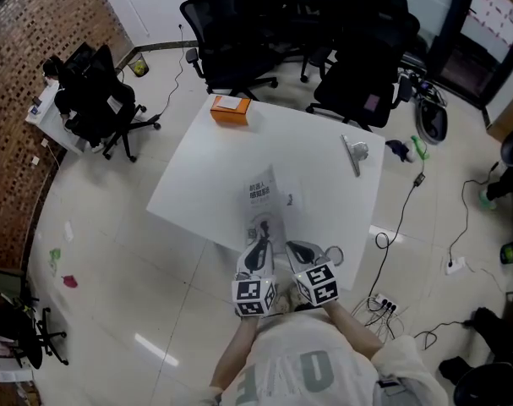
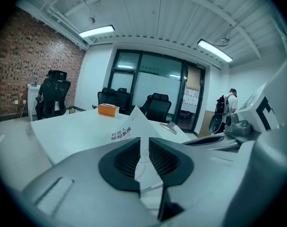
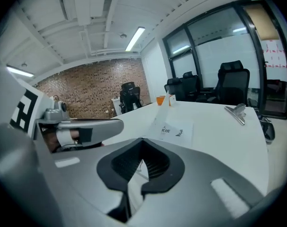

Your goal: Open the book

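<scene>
A thin white book (image 1: 269,194) with black print lies near the front edge of the white table (image 1: 205,167). In the left gripper view its cover (image 2: 129,126) stands lifted like a tent. My left gripper (image 1: 260,233) sits at the book's near edge. Its jaws stand a little apart around a white sheet (image 2: 144,148), and the pads do not press on it. My right gripper (image 1: 295,249) is just right of it, raised, and shut on a thin white page (image 3: 142,162). The open page with print (image 3: 174,126) lies beyond its jaws.
An orange box (image 1: 230,108) sits at the table's far left corner, and a metal clip (image 1: 355,152) lies at the far right. Black office chairs (image 1: 239,32) crowd the far side. Cables and a power strip (image 1: 383,301) lie on the floor to the right.
</scene>
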Motion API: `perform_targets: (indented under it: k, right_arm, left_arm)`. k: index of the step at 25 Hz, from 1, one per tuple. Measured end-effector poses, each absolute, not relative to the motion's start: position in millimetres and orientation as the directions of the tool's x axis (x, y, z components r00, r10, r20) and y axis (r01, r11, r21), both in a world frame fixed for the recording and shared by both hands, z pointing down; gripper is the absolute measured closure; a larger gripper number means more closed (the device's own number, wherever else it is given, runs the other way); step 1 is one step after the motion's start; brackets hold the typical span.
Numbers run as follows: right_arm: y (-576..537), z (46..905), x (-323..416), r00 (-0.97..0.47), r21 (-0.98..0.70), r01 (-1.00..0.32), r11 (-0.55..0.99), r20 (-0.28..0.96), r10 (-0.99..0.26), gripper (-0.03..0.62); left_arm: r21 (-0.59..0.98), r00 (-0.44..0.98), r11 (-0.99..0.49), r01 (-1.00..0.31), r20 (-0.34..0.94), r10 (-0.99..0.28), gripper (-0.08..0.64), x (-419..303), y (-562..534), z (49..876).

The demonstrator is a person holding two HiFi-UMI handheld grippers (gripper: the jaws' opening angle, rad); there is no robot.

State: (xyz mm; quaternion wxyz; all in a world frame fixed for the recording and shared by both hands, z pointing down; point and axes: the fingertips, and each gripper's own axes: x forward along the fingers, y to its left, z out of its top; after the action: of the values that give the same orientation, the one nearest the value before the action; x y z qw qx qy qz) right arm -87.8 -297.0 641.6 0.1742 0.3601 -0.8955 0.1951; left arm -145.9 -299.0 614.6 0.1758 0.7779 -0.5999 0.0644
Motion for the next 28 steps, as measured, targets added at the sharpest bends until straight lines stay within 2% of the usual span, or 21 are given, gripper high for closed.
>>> perform_targets:
  k: [4,8,14,16,18,20,28]
  right_arm:
    - [-291,638,-105,-0.726,-0.209,-0.659,0.723,0.430,-0.537,0.588]
    - [-286,637,-117,-0.760,-0.201,-0.613,0.764,0.415,-0.500,0.588]
    - [-280,638,-128,-0.777,-0.154,-0.568,0.808,0.424,-0.466,0.586]
    - [-280,640,-131,-0.777,-0.143,-0.563,0.814,0.428,-0.462,0.586]
    - [-281,641,-133,-0.776,-0.143,-0.563,0.814,0.429,-0.462,0.581]
    - [-281,642,-133,-0.777,-0.157,-0.568,0.808,0.427,-0.462,0.578]
    - [-263,627,-134,-0.814,-0.166,-0.524,0.835,0.387,-0.434,0.568]
  left_arm:
    - [0.309,0.351,-0.253,-0.917,0.322,-0.879,0.417,-137,-310,615]
    - [0.386,0.407,-0.280,-0.879,0.304,-0.861,0.414,-133,-324,607]
    - [0.401,0.414,-0.253,-0.881,0.389,-0.823,0.414,-137,-329,626]
    - [0.414,0.420,-0.248,-0.876,0.403,-0.813,0.427,-138,-329,629]
    - [0.397,0.409,-0.240,-0.886,0.428,-0.806,0.498,-138,-330,629]
    - [0.371,0.394,-0.233,-0.899,0.451,-0.801,0.517,-137,-330,629]
    - [0.344,0.344,-0.200,-0.918,0.437,-0.831,0.522,-154,-329,625]
